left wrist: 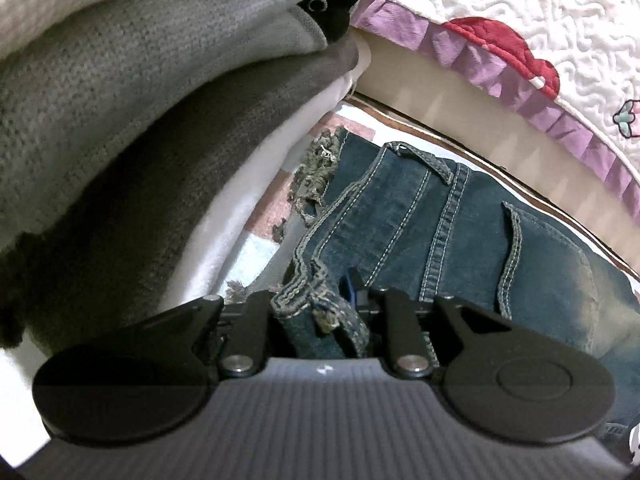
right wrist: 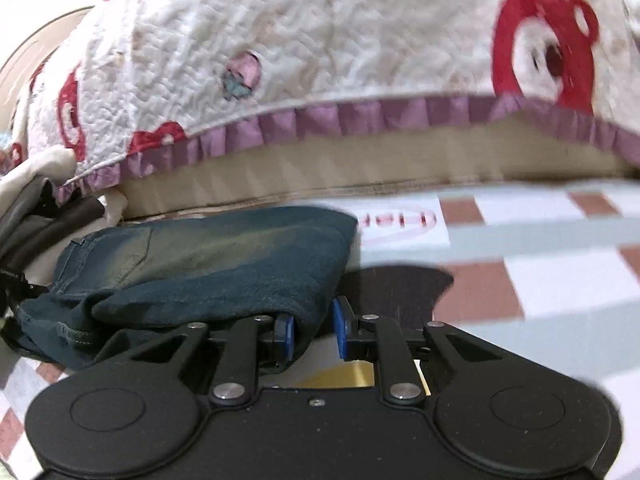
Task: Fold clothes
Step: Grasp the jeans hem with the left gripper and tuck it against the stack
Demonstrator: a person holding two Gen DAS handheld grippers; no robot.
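Observation:
Dark blue jeans [left wrist: 440, 220] lie folded on a checked sheet [left wrist: 260, 216], with a back pocket and belt loop facing up. In the left wrist view my left gripper [left wrist: 320, 312] is shut on the frayed hem end of the jeans, and denim is bunched between its fingers. The right wrist view shows the same jeans [right wrist: 220, 256] as a thick folded bundle. My right gripper [right wrist: 313, 334] holds the bundle's near right corner, with its blue pads [right wrist: 286, 336] pressed on either side of the fold.
A stack of folded grey knitwear and white cloth [left wrist: 120, 120] rises close on the left of the jeans. A white quilt with red prints and a purple frill [right wrist: 320, 60] hangs over a beige edge [right wrist: 360, 160] behind. The checked sheet [right wrist: 520, 260] stretches to the right.

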